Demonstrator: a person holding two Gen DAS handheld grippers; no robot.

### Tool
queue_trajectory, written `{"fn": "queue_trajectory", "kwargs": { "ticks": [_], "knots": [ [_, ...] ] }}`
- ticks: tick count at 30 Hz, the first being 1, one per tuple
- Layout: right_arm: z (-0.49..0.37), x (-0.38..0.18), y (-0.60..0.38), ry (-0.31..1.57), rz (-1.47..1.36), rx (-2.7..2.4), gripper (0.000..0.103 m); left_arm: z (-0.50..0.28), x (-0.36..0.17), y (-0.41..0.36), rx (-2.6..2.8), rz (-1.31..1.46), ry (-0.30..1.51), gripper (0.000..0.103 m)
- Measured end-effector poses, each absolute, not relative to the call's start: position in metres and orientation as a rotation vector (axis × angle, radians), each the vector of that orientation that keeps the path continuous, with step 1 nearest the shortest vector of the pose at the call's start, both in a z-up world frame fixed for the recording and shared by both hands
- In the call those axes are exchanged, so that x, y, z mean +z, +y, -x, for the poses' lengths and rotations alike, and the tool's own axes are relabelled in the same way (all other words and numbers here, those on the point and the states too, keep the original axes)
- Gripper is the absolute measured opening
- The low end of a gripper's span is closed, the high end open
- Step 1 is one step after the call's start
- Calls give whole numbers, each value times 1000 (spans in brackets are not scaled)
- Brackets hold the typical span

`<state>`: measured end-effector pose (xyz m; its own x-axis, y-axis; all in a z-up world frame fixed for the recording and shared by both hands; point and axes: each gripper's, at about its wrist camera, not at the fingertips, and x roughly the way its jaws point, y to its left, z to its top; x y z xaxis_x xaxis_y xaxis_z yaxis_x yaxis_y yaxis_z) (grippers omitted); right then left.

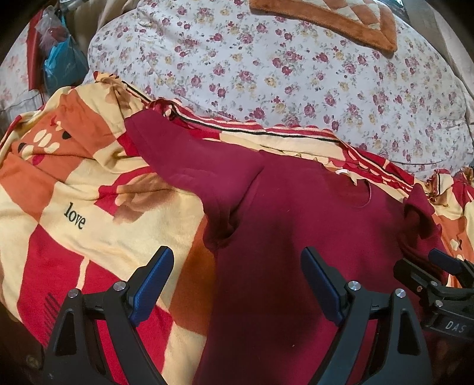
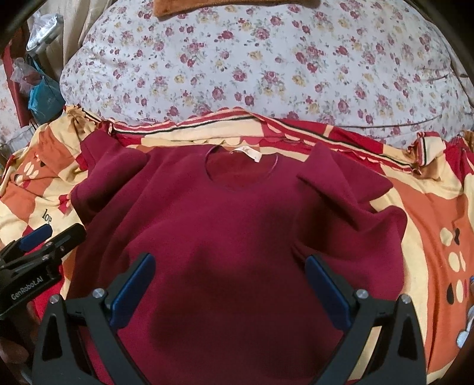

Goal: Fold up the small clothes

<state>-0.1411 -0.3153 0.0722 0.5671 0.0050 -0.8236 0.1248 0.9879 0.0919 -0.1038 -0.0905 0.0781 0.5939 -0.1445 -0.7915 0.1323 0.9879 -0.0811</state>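
Note:
A small maroon sweater [image 2: 237, 222] lies flat, front up, on a red, orange and cream blanket [image 2: 429, 213], neck hole with a white label [image 2: 246, 154] at the far side. Its sleeves point outward at the far left and right. My right gripper [image 2: 229, 263] is open and empty above the sweater's chest. My left gripper [image 1: 237, 257] is open and empty over the sweater's left side [image 1: 296, 237], near the left armpit. Each gripper shows at the edge of the other's view.
A floral quilt [image 2: 266, 68] is heaped behind the blanket. A brown and cream cushion [image 1: 326, 17] lies on it at the far side. Plastic bags [image 1: 59, 59] hang at the far left. The blanket [image 1: 89, 207] bears the word "love".

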Motion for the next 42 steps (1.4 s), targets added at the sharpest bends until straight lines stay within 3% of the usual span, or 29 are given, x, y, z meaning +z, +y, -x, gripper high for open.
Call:
{"fn": "queue_trajectory", "kwargs": {
  "ticks": [34,42],
  "knots": [
    [115,32,-319,1036,-165,-96,102,86,60,-89,-141,15,955,71],
    [114,46,-308,1004,-131,-68,102,84,61,-86,-136,13,955,71]
  ]
}}
